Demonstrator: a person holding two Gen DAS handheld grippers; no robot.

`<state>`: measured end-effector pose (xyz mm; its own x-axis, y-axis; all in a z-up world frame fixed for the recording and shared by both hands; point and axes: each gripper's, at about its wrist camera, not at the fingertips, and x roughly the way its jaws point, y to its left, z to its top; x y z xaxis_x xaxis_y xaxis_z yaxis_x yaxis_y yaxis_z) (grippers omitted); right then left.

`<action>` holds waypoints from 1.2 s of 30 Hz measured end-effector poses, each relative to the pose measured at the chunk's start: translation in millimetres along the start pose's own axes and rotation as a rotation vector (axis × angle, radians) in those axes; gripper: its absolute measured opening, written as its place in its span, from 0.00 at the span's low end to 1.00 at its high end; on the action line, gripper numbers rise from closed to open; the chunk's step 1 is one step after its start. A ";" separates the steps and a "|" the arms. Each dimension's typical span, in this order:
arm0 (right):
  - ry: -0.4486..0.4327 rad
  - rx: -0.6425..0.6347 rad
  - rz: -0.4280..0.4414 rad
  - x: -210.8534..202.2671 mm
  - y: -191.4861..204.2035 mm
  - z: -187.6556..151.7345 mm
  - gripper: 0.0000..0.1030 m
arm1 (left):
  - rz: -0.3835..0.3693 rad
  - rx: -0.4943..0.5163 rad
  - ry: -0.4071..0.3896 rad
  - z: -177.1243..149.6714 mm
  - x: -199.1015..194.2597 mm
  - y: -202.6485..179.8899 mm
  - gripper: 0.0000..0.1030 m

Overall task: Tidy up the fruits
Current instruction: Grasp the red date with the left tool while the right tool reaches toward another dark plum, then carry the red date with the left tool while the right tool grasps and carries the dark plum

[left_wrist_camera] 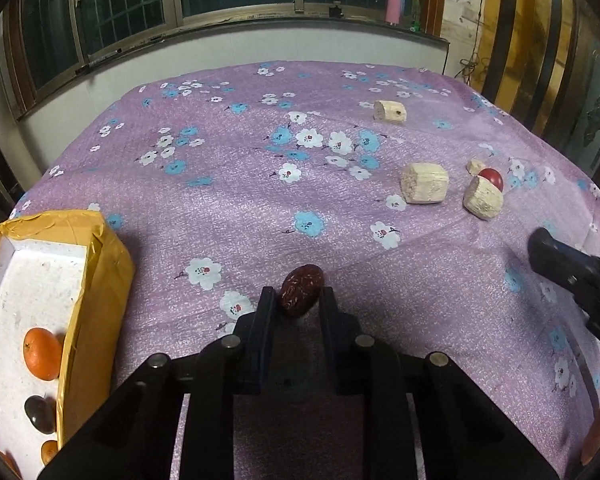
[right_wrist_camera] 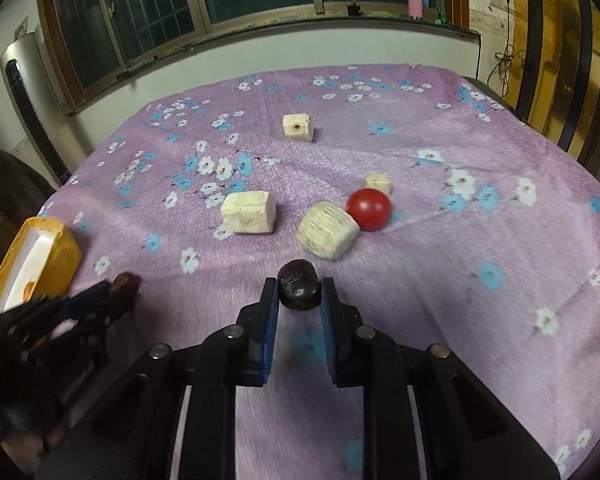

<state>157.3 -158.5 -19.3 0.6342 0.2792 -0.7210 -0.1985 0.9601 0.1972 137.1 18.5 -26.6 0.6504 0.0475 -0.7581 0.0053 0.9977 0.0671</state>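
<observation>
Left claw (left_wrist_camera: pixel 299 300) is clamped on a red date (left_wrist_camera: pixel 302 295); right claw (right_wrist_camera: pixel 299 292) is clamped on a dark fruit (right_wrist_camera: pixel 299 290). The yellow box (left_wrist_camera: pixel 96 280) lies to the left, just beside the left claw, on the bench (left_wrist_camera: pixel 260 160).

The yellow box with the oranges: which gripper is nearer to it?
Left. The left gripper, shut on a red date, is beside the yellow box; the right gripper is over by the pale chunks.
</observation>
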 end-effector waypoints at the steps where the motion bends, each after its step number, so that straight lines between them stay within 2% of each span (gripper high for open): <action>1: -0.006 0.001 0.000 -5.1 -1.8 -2.8 0.21 | -0.002 0.000 -0.001 -0.2 0.0 0.0 0.19; 6: -0.031 0.006 0.031 -22.8 -5.1 -13.7 0.21 | -0.024 -0.009 -0.004 -0.6 -0.7 2.6 0.19; 20: -0.056 -0.021 0.129 -31.3 4.3 -17.8 0.21 | -0.046 0.012 -0.009 -7.4 -9.1 -8.6 0.19; 30: -0.057 -0.020 0.113 -32.3 4.1 -17.8 0.21 | -0.109 0.029 -0.055 -28.1 -52.1 -9.4 0.19; 36: -0.056 -0.039 0.099 -44.1 14.1 -23.4 0.21 | -0.106 0.038 -0.064 -42.6 -70.4 -8.1 0.19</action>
<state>109.1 -157.7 -0.3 0.6506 0.3743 -0.6607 -0.2904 0.9266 0.2390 59.0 9.1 -1.4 0.6921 -0.0629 -0.7191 0.1046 0.9944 0.0138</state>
